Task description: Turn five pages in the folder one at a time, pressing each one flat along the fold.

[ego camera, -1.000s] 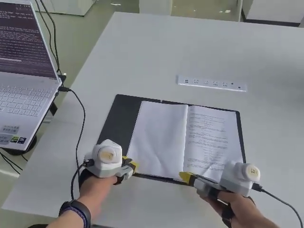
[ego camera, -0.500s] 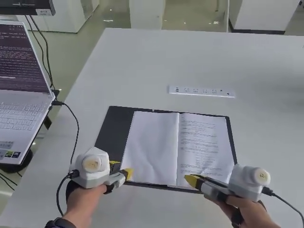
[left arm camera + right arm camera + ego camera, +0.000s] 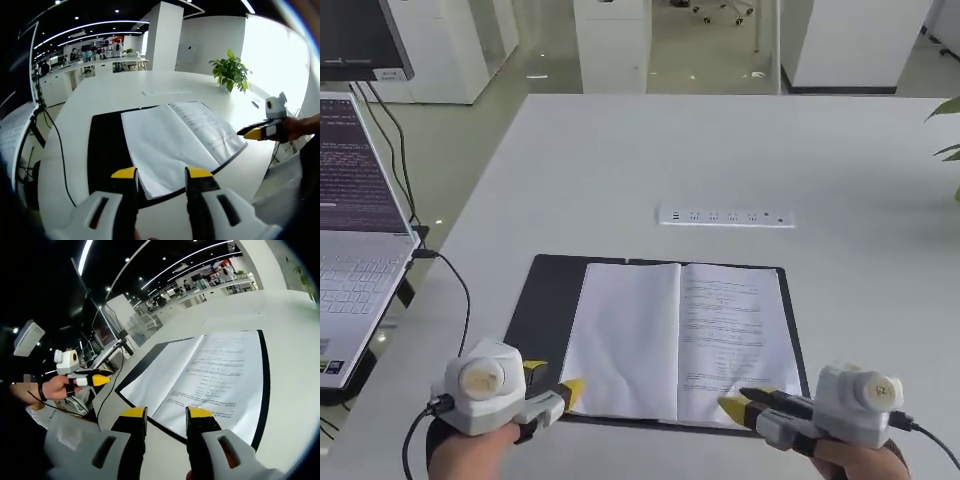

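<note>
**Open folder, both grippers empty at its near edge**

We have the black folder lying open and flat on the white table, close to the near edge. A power strip lies well beyond it and a laptop sits off to the left. A blank page lies left of the fold and a printed page lies right of it.

The left gripper hovers just off the folder's near left corner. Its own view shows the jaws apart with nothing between them. The right gripper sits at the near edge of the printed page, jaws likewise spread and empty. We cannot tell whether it touches the paper.

We judge the sheets to be thin, light and floppy. They should lift easily but crease easily too, and two may cling together. A pinch at the free near-right corner of the printed page looks best to us, taking the top sheet alone. The cover seems stiff enough to stay put, though it may slide on the smooth table. The left gripper could then steady the turned sheet and press along the fold.
</note>
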`<state>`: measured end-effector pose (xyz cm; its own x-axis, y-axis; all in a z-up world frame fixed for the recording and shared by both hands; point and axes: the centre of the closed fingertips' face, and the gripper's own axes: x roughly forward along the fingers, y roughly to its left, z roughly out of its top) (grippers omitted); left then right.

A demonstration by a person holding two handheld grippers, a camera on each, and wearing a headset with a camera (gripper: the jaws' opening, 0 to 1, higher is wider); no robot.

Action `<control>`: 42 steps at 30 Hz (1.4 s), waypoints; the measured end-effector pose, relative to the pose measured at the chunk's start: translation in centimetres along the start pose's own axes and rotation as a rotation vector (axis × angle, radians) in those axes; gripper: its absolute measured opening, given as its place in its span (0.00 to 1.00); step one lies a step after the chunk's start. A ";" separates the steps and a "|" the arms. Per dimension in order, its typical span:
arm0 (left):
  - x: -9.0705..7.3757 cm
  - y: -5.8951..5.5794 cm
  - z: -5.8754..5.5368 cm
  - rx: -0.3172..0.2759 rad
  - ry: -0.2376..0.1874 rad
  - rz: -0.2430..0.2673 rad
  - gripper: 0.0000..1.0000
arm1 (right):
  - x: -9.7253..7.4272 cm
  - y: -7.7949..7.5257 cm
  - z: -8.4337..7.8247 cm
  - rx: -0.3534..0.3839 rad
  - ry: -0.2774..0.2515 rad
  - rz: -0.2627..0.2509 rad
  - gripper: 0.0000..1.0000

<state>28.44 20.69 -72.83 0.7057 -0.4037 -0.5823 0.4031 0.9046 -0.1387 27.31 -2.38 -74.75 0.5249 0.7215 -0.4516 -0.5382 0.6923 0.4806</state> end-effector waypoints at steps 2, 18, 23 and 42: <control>-0.3 0.1 0.2 0.016 0.001 0.015 0.36 | -0.5 -0.1 0.2 -0.045 0.014 -0.013 0.30; -3.0 -0.3 3.3 0.038 -0.051 0.028 0.47 | -4.1 0.3 2.2 -0.083 -0.043 -0.062 0.42; -3.8 -0.7 3.7 0.023 -0.071 0.019 0.52 | -5.2 -0.1 2.0 -0.074 -0.050 -0.090 0.50; -5.5 -3.0 2.1 0.055 -0.015 -0.047 0.68 | -8.8 0.0 1.0 -0.041 -0.104 -0.176 0.67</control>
<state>24.61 19.84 -67.53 0.6936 -0.4477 -0.5644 0.4671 0.8759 -0.1208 23.38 -8.76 -70.06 0.6774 0.5858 -0.4449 -0.4570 0.8091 0.3694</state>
